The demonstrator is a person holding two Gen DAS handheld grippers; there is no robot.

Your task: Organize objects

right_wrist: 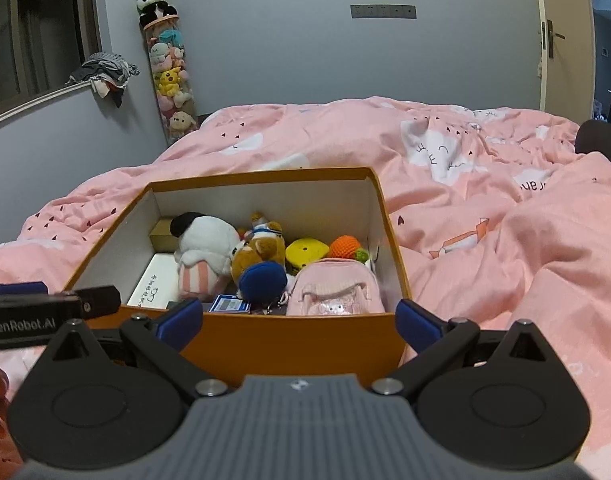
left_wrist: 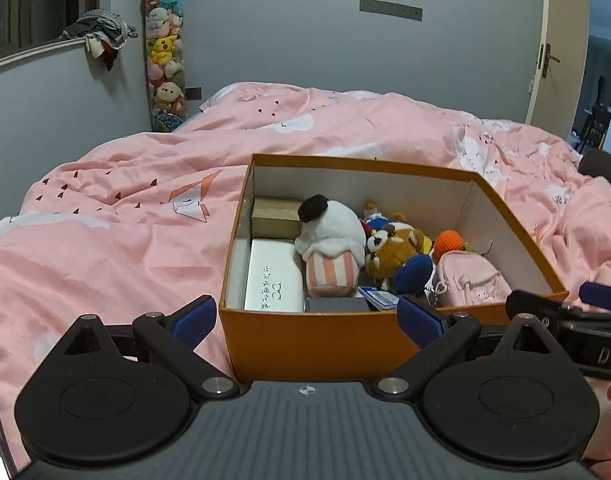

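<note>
"GenRobot.AI" on left tool (right_wrist: 29, 322); white case (left_wrist: 271, 276) print perhaps Chinese, unreadable.

This is a bedroom in a home. A bed (right_wrist: 465, 208) fills most of the room, covered with a rumpled pink duvet printed with white clouds and small hearts. In the far corner stands a tall clear tube (right_wrist: 171, 80) packed with plush toys, a panda plush (right_wrist: 155, 4) sitting on top. Clothes (right_wrist: 105, 72) lie heaped on the window sill at the left, and a door (right_wrist: 565, 36) with a lever handle stands at the right.
</note>
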